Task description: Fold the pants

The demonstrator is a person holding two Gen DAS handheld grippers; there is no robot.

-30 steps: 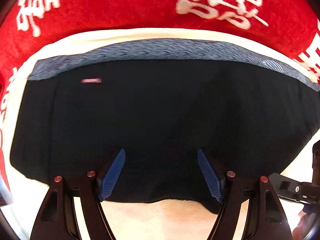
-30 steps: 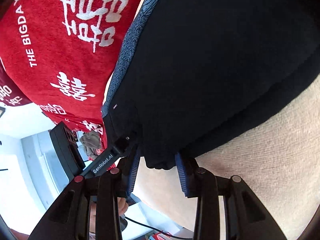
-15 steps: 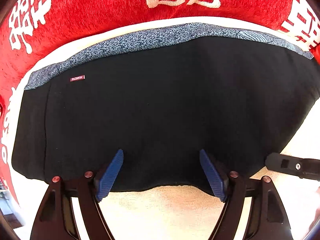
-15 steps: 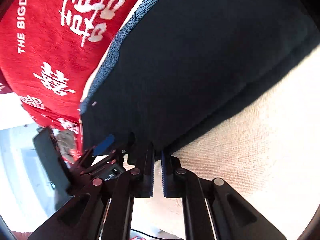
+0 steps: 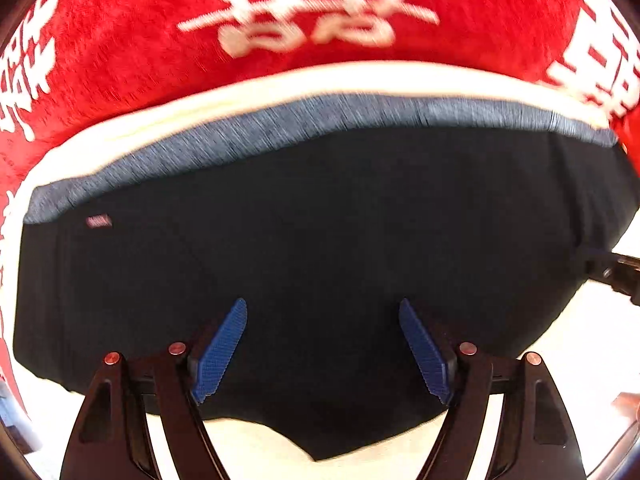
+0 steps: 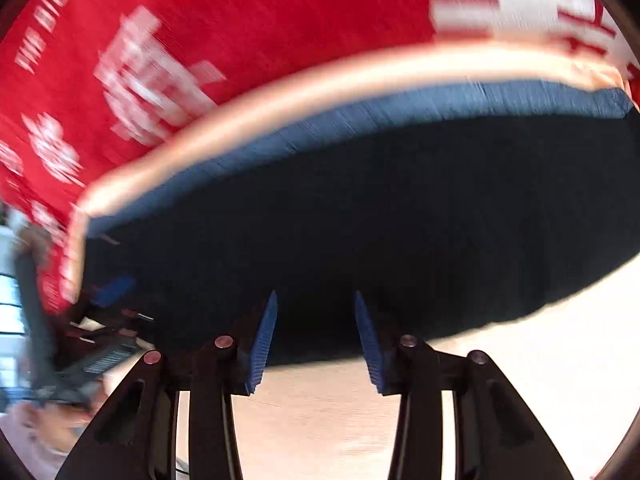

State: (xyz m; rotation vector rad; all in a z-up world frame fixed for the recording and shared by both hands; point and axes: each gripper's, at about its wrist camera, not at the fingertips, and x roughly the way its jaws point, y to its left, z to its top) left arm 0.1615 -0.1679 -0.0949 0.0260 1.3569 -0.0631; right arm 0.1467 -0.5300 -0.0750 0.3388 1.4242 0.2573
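The black pants lie folded on a cream surface, their blue-grey waistband along the far edge. They also fill the right wrist view. My left gripper is open and empty, its blue pads over the pants' near edge. My right gripper is open and empty, at the pants' near edge. Its body shows at the right edge of the left wrist view. The right wrist view is blurred.
A red cloth with white characters lies beyond the waistband; it shows in the right wrist view too. Cream surface spreads to the near right. The left gripper's body shows blurred at the left.
My right gripper, shut on the pants' edge half a second ago, has opened and swung round to face the pants. My left gripper stayed open and shifted slightly forward over the pants.
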